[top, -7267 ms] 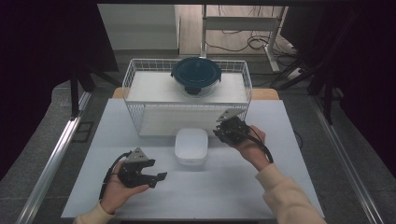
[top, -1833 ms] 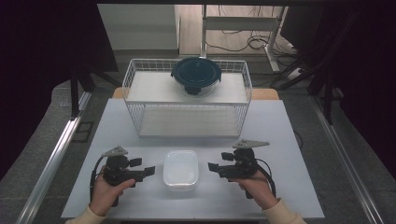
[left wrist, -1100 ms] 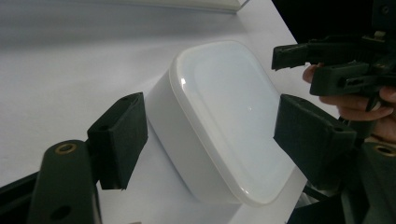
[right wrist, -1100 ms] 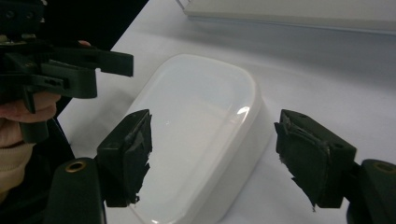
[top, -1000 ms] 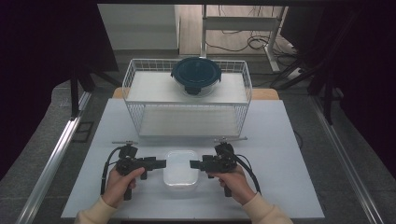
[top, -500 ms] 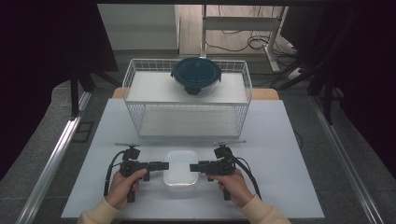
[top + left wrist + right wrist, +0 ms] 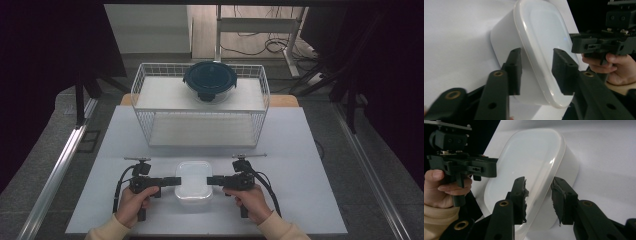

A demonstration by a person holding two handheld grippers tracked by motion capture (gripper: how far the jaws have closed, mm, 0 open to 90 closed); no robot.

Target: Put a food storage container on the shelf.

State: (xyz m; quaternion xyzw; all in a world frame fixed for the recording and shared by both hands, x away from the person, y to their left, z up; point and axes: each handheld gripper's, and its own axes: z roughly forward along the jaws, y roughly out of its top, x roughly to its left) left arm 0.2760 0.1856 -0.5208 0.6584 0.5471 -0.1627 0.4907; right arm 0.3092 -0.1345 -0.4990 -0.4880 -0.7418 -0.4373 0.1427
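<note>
The white lidded container (image 7: 194, 180) is resting on the white table (image 7: 300, 150) in front of the wire basket (image 7: 200, 107), nearer the person than in the oldest picture, where it was lying just before the basket. It is being flanked by the left gripper (image 7: 172, 181) and the right gripper (image 7: 214, 180), which were held well apart from it earlier. In both gripper views the jaws have just been closing across the container's rim (image 7: 544, 82) (image 7: 541, 192), yet a firm clamp cannot be told.

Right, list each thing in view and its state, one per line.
White container: lid on, upright on the table.
Left tongs: closing, straddling its lid edge.
Right tongs: closing, straddling the opposite edge.
Round dark-lidded container: closed, on the wire rack.
</note>
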